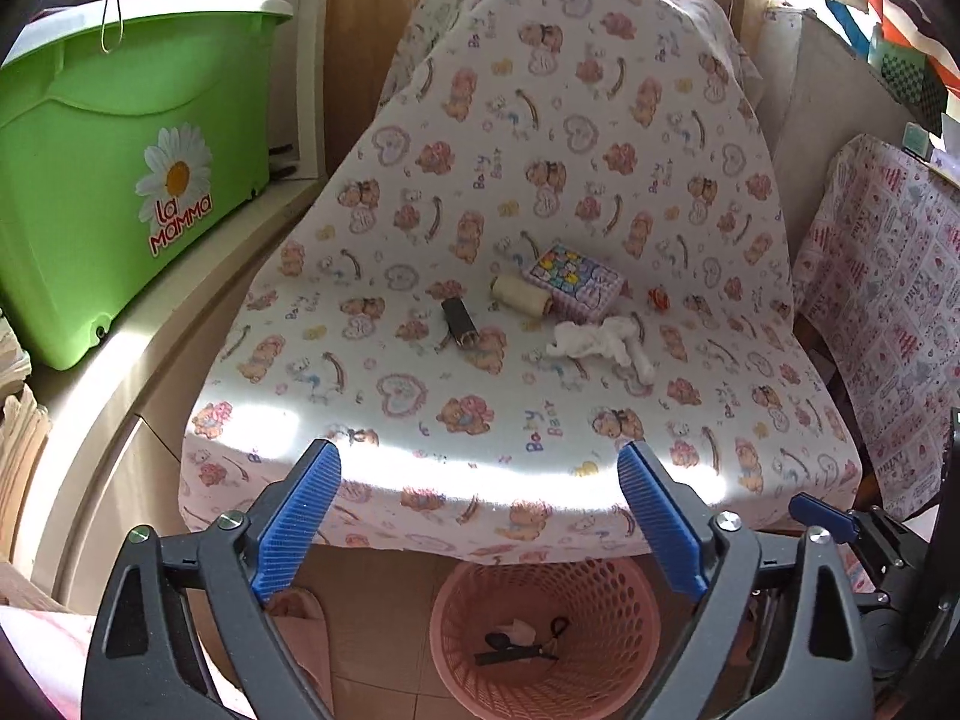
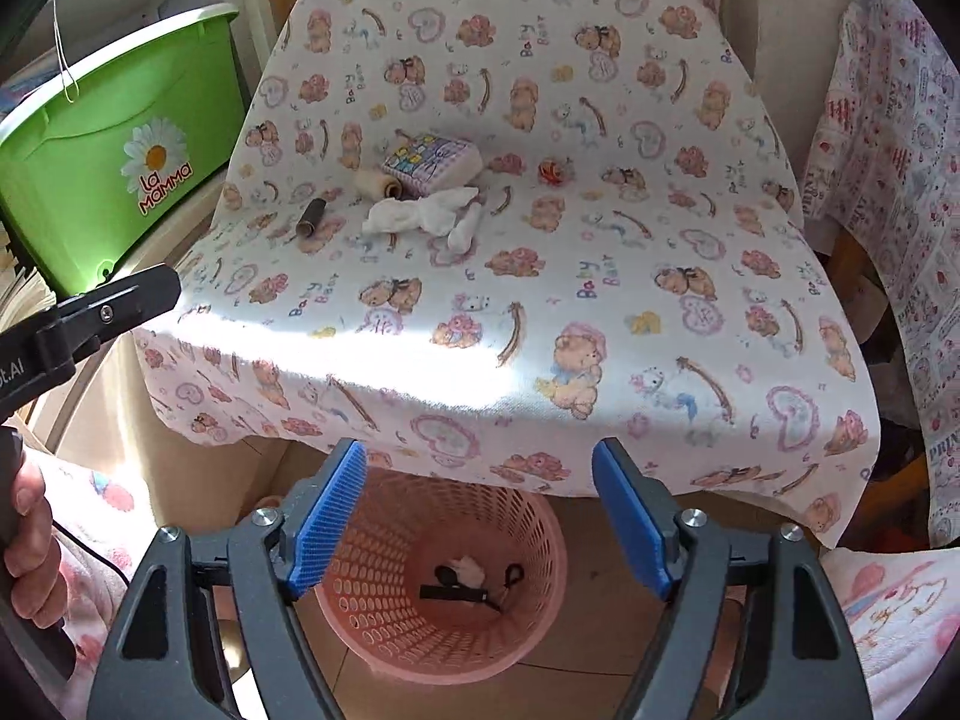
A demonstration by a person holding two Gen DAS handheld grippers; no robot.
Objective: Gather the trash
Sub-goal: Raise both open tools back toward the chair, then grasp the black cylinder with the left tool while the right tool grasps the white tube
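Trash (image 2: 462,579) lay at the bottom of the pink perforated basket (image 2: 384,546) on the floor, below the front edge of the bear-print cloth (image 2: 540,276). Your left gripper (image 1: 480,516) and right gripper (image 2: 480,522) were both spread wide above the basket, with nothing between the blue pads (image 1: 300,516). A crumpled white tissue (image 1: 600,345) remained on the cloth.
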